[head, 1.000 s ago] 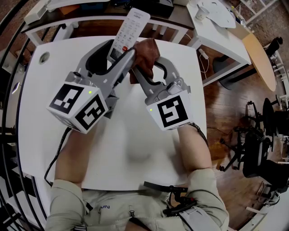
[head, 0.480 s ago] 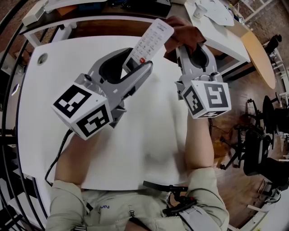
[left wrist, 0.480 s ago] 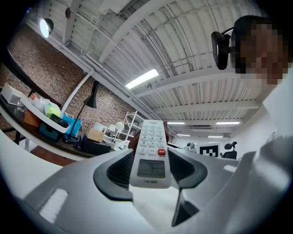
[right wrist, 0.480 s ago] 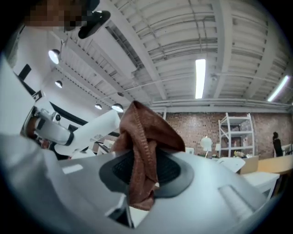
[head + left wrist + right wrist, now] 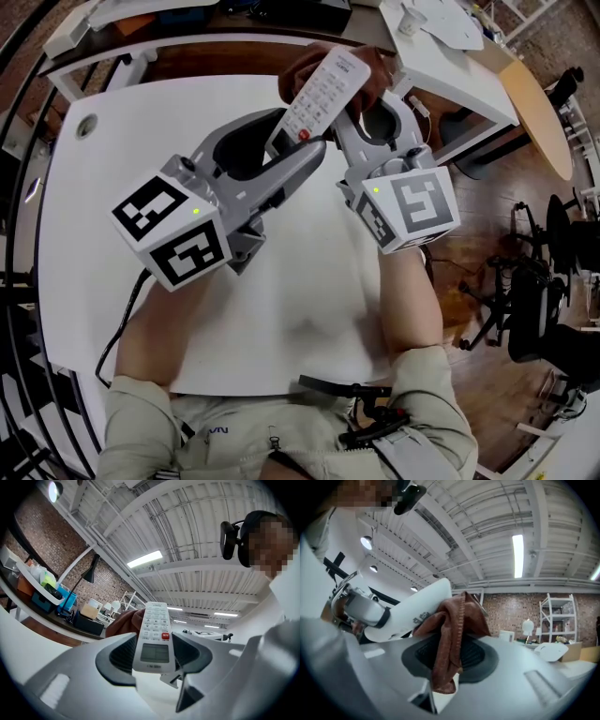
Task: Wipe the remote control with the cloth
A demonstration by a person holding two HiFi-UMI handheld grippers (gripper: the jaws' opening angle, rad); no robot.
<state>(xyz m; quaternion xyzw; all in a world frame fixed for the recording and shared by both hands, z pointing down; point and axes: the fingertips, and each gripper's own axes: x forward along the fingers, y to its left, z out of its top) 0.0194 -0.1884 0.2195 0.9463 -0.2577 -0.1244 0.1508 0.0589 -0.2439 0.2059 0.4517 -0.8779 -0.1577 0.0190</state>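
A white remote control [image 5: 322,92] with a red button stands tilted above the table, its lower end clamped in my left gripper [image 5: 292,139]. In the left gripper view the remote [image 5: 153,634] shows its keypad and display between the jaws of that gripper [image 5: 153,662]. My right gripper [image 5: 367,105] is shut on a brown cloth [image 5: 379,67], which lies against the back of the remote's upper end. The right gripper view shows the cloth [image 5: 451,634] bunched between the pads of the right gripper [image 5: 449,667] and touching the remote's white back [image 5: 417,611].
Both grippers hover over the far part of a white table [image 5: 309,309] with a cable hole [image 5: 87,122] at its far left. Another white desk [image 5: 450,56], a round wooden tabletop [image 5: 539,112] and an office chair [image 5: 544,319] stand to the right.
The right gripper carried the cloth from beside the remote's lower half up and to the right, then behind its top end. The left gripper swung the remote rightward and tilted it.
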